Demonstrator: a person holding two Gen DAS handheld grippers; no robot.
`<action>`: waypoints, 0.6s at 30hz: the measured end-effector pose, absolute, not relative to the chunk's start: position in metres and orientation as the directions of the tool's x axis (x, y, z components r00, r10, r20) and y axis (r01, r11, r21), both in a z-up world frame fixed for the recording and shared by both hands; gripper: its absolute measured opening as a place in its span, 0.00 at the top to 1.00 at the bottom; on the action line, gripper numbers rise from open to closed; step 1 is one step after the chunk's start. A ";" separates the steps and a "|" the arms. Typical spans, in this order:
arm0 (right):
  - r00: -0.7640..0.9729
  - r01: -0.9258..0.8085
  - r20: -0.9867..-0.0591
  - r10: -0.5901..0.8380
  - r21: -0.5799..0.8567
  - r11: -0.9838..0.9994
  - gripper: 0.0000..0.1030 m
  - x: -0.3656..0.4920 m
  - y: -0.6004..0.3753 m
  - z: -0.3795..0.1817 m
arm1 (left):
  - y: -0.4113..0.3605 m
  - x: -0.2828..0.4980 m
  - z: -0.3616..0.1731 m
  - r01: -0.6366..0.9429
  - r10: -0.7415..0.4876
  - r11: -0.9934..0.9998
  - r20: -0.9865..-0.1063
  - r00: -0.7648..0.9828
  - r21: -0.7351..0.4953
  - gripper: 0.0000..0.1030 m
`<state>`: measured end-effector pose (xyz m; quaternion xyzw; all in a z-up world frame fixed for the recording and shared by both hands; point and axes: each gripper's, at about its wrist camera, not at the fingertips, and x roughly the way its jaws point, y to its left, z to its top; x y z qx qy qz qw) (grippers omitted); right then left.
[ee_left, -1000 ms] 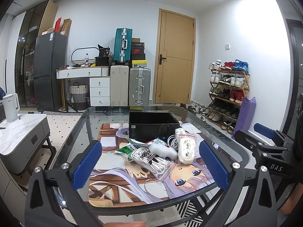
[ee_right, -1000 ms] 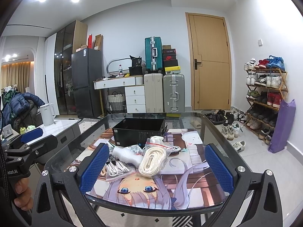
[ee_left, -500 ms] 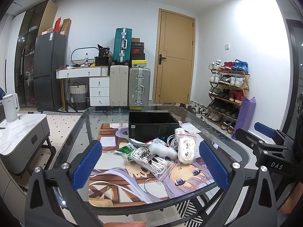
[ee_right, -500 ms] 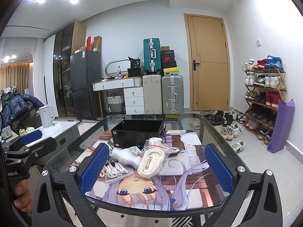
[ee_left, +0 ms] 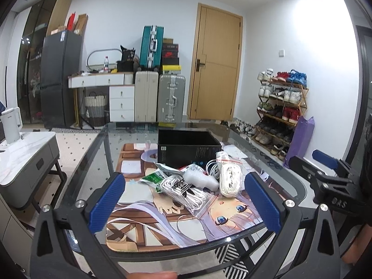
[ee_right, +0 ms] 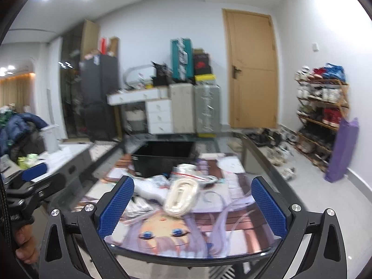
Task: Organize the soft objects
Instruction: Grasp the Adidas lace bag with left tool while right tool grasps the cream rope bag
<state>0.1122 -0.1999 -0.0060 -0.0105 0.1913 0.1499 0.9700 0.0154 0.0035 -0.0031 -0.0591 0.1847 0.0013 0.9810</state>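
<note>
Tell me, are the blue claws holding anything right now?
No. The left gripper and right gripper are both open and empty; the white cord bundle lies untouched on the table.

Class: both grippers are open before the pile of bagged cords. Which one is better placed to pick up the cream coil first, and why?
Probably the right gripper: the cream-coloured coiled cord in its clear bag lies nearly centred between its open blue fingers. For the left gripper, that coil sits off toward its right finger, behind the white cord bag with black logo.

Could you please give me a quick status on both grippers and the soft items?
Left gripper and right gripper: jaws open, empty. Bagged cords piled before black box, untouched. Nothing blocking.
</note>
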 end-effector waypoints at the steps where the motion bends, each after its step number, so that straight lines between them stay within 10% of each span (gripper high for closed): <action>1: 0.875 -0.284 -0.400 0.272 0.030 0.958 0.01 0.122 -0.197 -0.003 | 0.005 0.023 -0.003 -0.030 -0.014 0.994 -0.389 0.921 -0.107 0.00; 18: 0.693 -0.334 -0.681 0.236 -0.013 0.943 0.01 0.251 -0.159 -0.043 | 0.005 0.154 -0.065 -0.090 0.017 0.994 -0.764 0.645 -0.054 0.00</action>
